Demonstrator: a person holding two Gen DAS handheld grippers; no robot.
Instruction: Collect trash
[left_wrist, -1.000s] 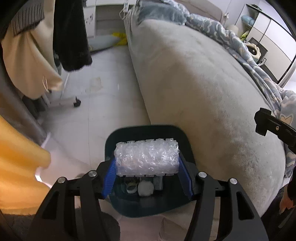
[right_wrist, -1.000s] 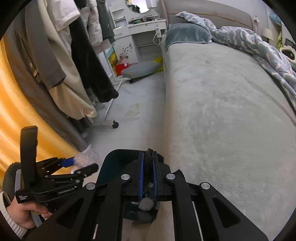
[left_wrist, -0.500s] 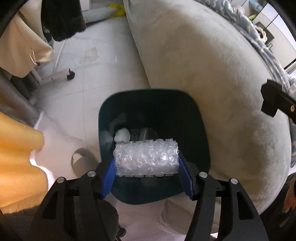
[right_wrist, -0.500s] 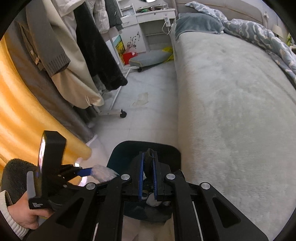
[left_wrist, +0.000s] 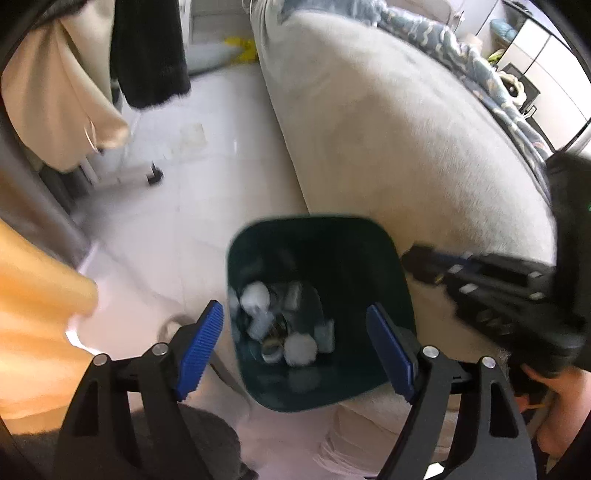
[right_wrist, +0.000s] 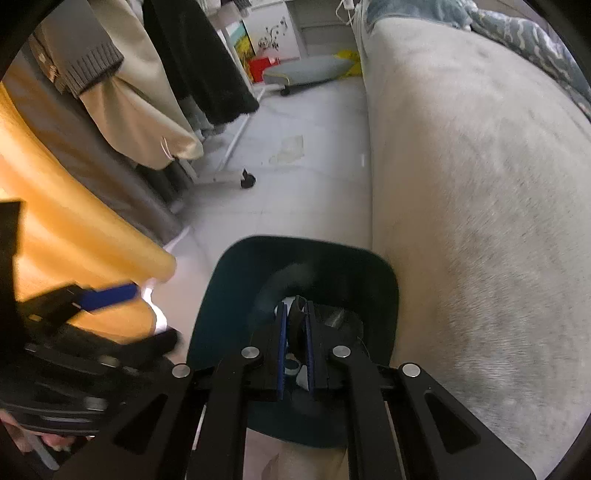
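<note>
Left tongs just opened wide, empty, above bin. Right tongs clamped on thin dark scrap; may snag pads, miss bin.

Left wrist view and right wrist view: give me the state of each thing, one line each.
left gripper: open, jaws have just been opening, nothing between them, above the bin.
right gripper: shut on a thin dark scrap, over the bin.
trash bin: upright, no lid, trash at the bottom.

Black left gripper, ribbed blue pads, silver screws, seemingly plastic
</note>
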